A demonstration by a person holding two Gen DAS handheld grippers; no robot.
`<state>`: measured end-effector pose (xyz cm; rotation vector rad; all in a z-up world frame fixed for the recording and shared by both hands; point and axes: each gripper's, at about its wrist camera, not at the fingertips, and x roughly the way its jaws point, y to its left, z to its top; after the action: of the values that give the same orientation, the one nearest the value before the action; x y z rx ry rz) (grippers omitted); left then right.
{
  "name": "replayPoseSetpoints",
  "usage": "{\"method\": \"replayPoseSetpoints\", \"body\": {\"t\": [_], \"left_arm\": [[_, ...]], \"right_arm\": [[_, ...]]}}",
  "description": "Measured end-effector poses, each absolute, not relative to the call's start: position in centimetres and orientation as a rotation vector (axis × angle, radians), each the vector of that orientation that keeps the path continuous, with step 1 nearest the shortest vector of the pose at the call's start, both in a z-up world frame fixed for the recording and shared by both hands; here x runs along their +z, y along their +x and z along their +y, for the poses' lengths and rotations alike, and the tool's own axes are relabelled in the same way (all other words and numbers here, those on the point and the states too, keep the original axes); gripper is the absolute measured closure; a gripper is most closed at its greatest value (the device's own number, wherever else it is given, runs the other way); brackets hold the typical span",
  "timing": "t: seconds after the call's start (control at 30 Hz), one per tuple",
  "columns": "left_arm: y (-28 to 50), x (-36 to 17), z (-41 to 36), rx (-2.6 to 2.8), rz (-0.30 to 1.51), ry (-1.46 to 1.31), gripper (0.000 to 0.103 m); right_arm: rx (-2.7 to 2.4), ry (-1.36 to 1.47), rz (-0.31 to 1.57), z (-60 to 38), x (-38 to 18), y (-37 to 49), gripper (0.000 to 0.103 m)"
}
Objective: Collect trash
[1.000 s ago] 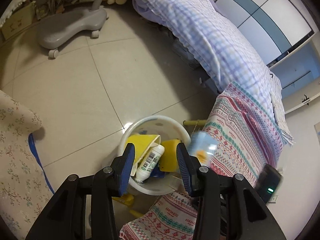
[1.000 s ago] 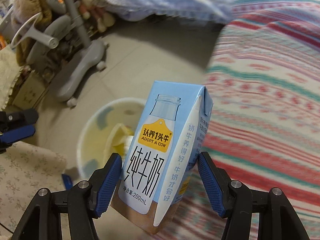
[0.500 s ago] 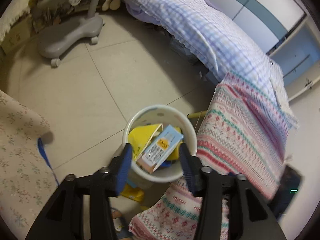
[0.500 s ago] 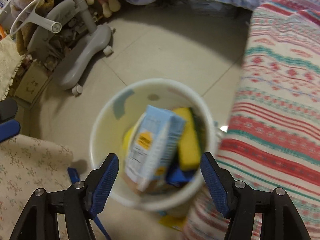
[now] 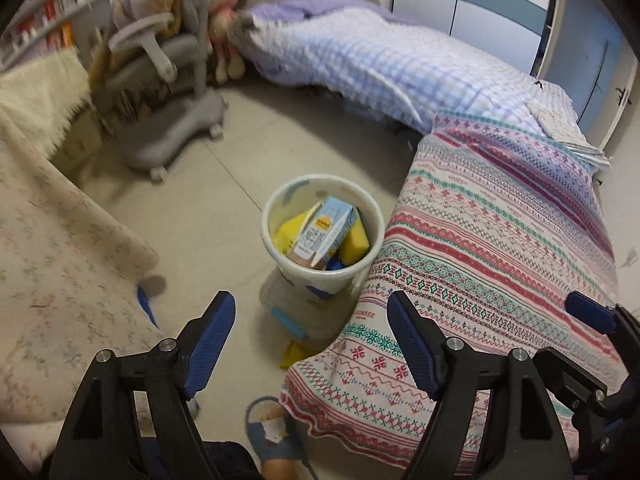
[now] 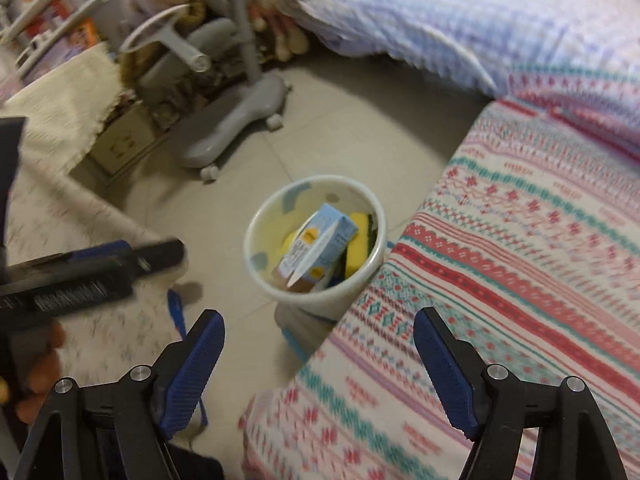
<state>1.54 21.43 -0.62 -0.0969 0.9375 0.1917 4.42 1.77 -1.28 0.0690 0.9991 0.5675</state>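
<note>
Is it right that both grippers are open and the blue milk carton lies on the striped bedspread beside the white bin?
Not quite: the milk carton lies inside the white bin, on the yellow sponges, as both wrist views show. Both grippers, left and right, are open.

Nothing can be read with certainty: the milk carton [image 5: 322, 233] in the white bin [image 5: 276, 216] bears a yellow-orange badge and a printed panel, both too small and blurred, and the books on the shelf [image 6: 48, 20] are blurred too
</note>
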Motion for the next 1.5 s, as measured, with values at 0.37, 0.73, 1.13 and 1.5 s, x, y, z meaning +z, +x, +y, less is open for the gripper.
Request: {"method": "replayPoseSetpoints", "body": {"t": [0.37,0.73,1.13,1.5], "left_arm": [[-1.6,1.2,17.7,0.298,0.725,0.009,0.011],[-0.4,-1.2,17.4,0.336,0.770,0.058,0.011],[-0.1,-1.7,16.9,0.304,0.792,0.059,0.011],[0.0,-1.8,16.9,0.284,0.799,0.050,0.011]], "right_arm": [[0.505,0.049,0.931,-4.4,-0.3,-1.8,0.001],[0.472,0.055,0.850,-5.0,-2.0,-3.3,0.000],[0.443,0.017,0.815,-4.8,-2.8,-3.4,0.000],[0.447,0.013,0.798,-4.6,-2.5,-3.4,0.000]]}}
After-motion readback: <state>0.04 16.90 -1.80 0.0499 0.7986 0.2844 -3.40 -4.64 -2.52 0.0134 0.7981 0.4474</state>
